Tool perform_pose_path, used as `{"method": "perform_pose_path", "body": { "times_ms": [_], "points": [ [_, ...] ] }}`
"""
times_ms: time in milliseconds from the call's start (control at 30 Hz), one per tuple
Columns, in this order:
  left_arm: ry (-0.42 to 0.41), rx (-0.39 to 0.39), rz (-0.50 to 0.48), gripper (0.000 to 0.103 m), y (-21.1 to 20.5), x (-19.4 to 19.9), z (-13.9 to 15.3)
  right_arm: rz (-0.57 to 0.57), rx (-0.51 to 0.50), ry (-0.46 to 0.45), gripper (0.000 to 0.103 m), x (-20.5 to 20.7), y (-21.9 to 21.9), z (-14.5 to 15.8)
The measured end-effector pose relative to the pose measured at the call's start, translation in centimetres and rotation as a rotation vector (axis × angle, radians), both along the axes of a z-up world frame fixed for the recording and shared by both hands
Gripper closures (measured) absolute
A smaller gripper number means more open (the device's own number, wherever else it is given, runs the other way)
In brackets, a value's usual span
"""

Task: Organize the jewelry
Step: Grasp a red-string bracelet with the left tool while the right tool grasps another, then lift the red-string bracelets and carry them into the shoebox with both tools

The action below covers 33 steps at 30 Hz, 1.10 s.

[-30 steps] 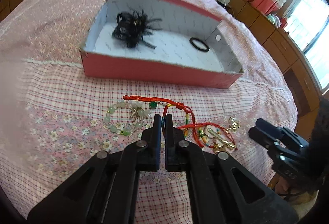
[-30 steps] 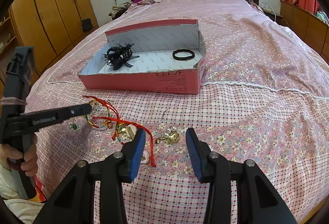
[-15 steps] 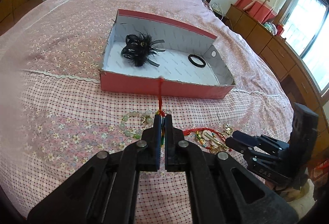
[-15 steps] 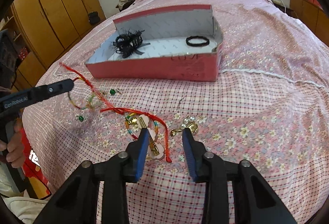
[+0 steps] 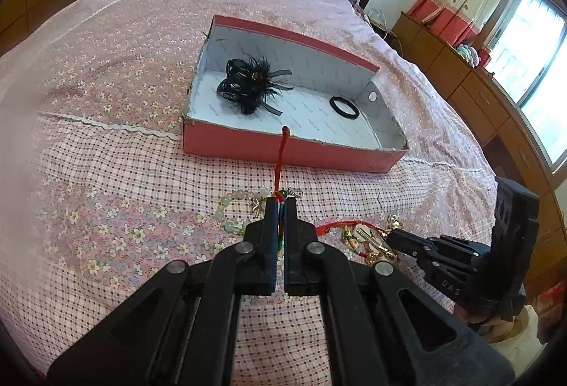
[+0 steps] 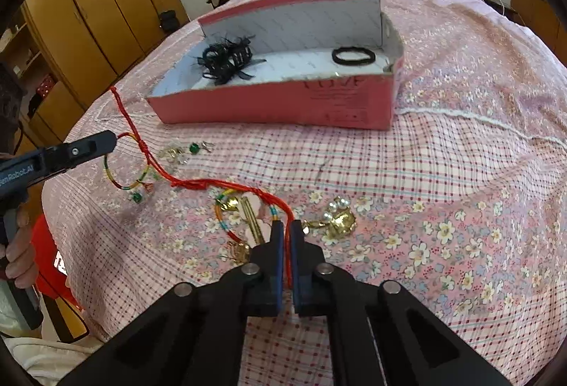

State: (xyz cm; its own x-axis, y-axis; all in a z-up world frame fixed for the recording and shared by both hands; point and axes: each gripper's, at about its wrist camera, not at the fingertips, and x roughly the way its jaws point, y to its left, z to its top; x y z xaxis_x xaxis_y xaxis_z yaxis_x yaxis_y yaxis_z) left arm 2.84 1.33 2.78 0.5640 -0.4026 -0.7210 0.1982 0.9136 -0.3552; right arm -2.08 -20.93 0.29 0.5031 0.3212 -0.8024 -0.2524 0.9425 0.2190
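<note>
— Two grippers, one tangle: what is each holding?

— My left gripper point(image 5: 280, 205) is clenched on a multicoloured cord bracelet point(image 6: 122, 173), which hangs lifted off the bedspread point(image 5: 106, 173) in front of the red box point(image 5: 283, 152). A red cord point(image 5: 281, 152) rises from my left fingertips, its knotted end in line with the box's near wall. My right gripper point(image 6: 287, 230) has just been closing and now pinches the other end of a red string point(image 6: 226, 186), with the string running down between the blue pads point(image 6: 278, 244).

— Where is the rest of the jewelry, relative to the box?

— All of it lies in front of the box's near wall, on the checked and flowered bedspread. A pale green bead bracelet point(image 5: 230, 205) rests just beside my left fingertips. A gold hair clip with pink hearts point(image 6: 253, 216) and a second corded bracelet lie just left of my right fingers, and a gold and pearl piece point(image 6: 338, 217) just right of them.

— And inside the box?

— A black feathered hair piece point(image 5: 250, 85) lies toward its left end and a black hair tie point(image 5: 343, 107) toward its right end, well apart.
</note>
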Motion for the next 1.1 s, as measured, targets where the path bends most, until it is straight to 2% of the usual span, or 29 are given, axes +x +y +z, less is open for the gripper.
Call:
{"method": "perform_pose_path", "body": {
  "times_ms": [467, 1100],
  "points": [
    [-0.047, -0.011, 0.014, 0.103, 0.6, -0.2, 1.6, 0.013, 0.022, -0.182, 0.100, -1.3, 0.2, 6.5],
    [-0.080, -0.013, 0.016, 0.103, 0.5, -0.7, 2.6, 0.001, 0.045, -0.287, 0.100, -2.5, -0.6, 10.5]
  ]
}}
